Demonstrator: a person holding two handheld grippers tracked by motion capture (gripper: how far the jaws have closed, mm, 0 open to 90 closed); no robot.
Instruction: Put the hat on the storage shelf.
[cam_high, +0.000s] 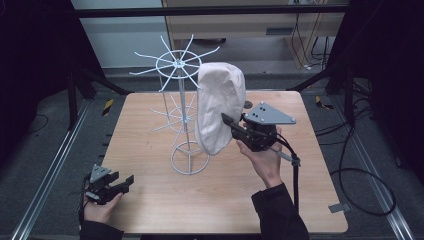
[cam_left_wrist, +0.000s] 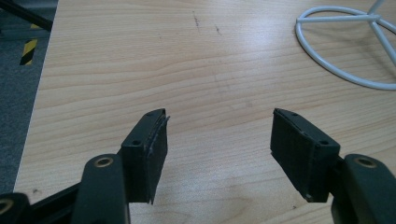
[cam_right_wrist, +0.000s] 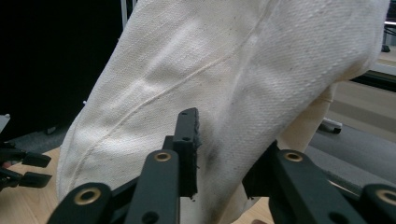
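At the table's near-left corner the left gripper (cam_high: 125, 181) rests in the person's hand, jaws spread wide over bare wood with nothing between them. Centre, a cream canvas hat (cam_high: 219, 107) hangs from an upper arm of the white wire rack (cam_high: 181, 102), drooping toward the ring base: light, soft, likely to crumple, so best pinched at a seam or the lower hem. The right gripper (cam_high: 226, 120) sits at its right flank, jaws partly parted around a fold; whether the pads press it cannot be told

Wooden table (cam_high: 210, 200) sits on a grey floor (cam_high: 45, 150) — metal rails (cam_high: 47, 185) run along both sides, black cables (cam_high: 360, 175) trail right, and dark frame posts (cam_high: 72, 95) stand behind.
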